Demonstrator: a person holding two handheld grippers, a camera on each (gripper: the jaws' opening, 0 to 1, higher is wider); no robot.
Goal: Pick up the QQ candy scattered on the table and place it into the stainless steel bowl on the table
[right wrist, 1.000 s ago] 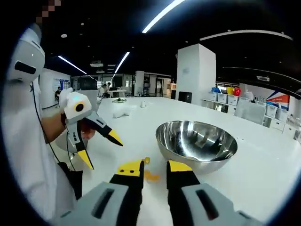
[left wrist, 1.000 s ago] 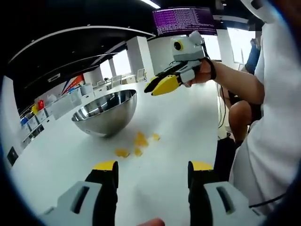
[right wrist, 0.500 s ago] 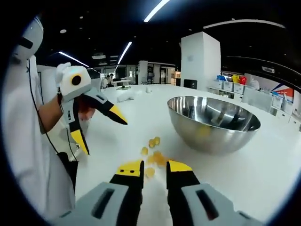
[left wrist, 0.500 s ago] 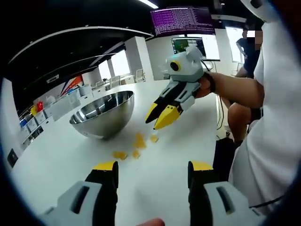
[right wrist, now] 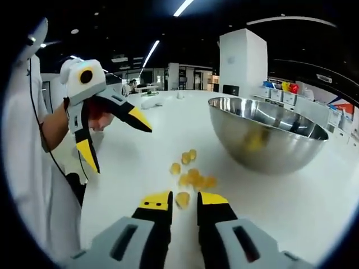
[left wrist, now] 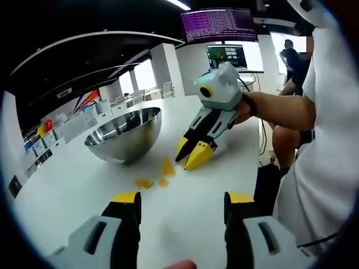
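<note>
Right gripper (right wrist: 183,199), jaws narrowly parted, seemingly straddles a candy (right wrist: 183,199); left gripper (left wrist: 182,203) gapes empty.

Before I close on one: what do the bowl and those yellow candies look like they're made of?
The bowl looks like polished metal, likely stainless steel: its wall mirrors the room and a yellow glow from the candies. The candies seem soft gummy gel: translucent amber, glossy and rounded, though softness can't be confirmed by sight. One lies between the jaws of the right gripper.

L gripper (left wrist: 182,203) jaws wide apart, empty; R gripper (right wrist: 183,199) jaws narrowly parted, angled tableward.
</note>
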